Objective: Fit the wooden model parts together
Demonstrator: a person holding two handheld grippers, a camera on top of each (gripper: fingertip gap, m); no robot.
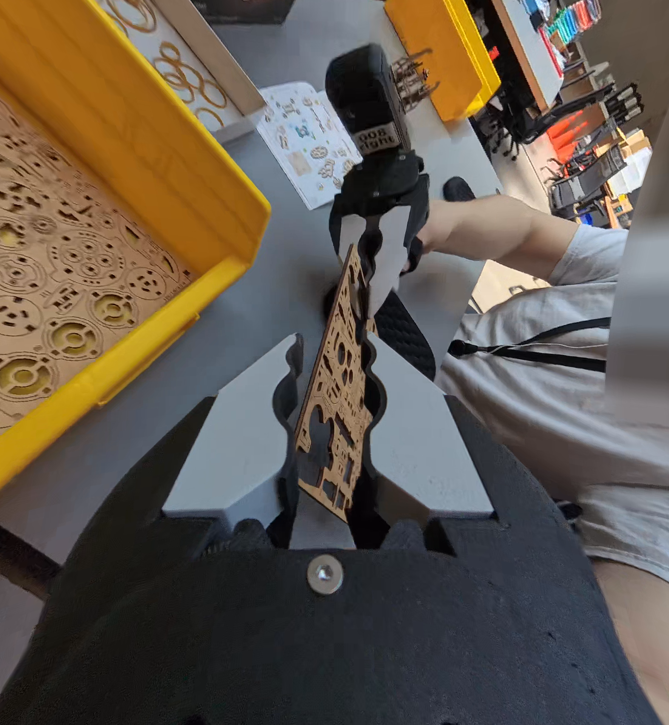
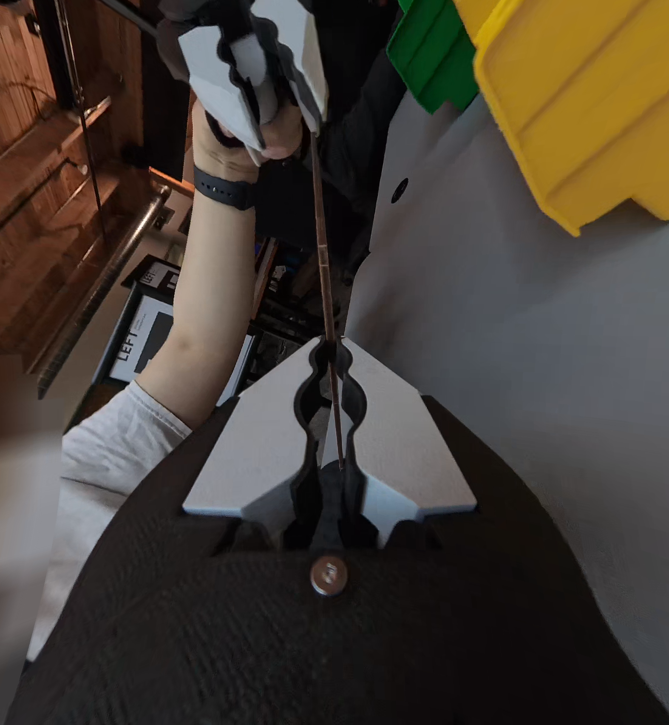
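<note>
A thin laser-cut wooden sheet (image 1: 336, 412) with many cut-out holes is held in the air above the grey table (image 1: 293, 251). My right gripper (image 1: 366, 306) is shut on its far end. In the right wrist view the sheet (image 2: 325, 255) shows edge-on, clamped between the tips of my right gripper (image 2: 330, 341). My left gripper (image 1: 332, 337) is open around the near end; the sheet leans on its right finger (image 1: 403, 412), apart from the left finger. My left gripper also shows in the right wrist view (image 2: 287, 141), with its fingers apart.
A yellow bin (image 1: 109, 157) at left holds more wooden part sheets (image 1: 30, 274). Behind it are a box of rubber bands (image 1: 191, 78), an instruction booklet (image 1: 305, 149), a small wooden model (image 1: 411, 78) and another yellow bin (image 1: 442, 51). Yellow (image 2: 580, 117) and green (image 2: 427, 51) bins show in the right wrist view. The person's torso (image 1: 540, 392) is at right. About 10 cm separates my left fingertips from my right.
</note>
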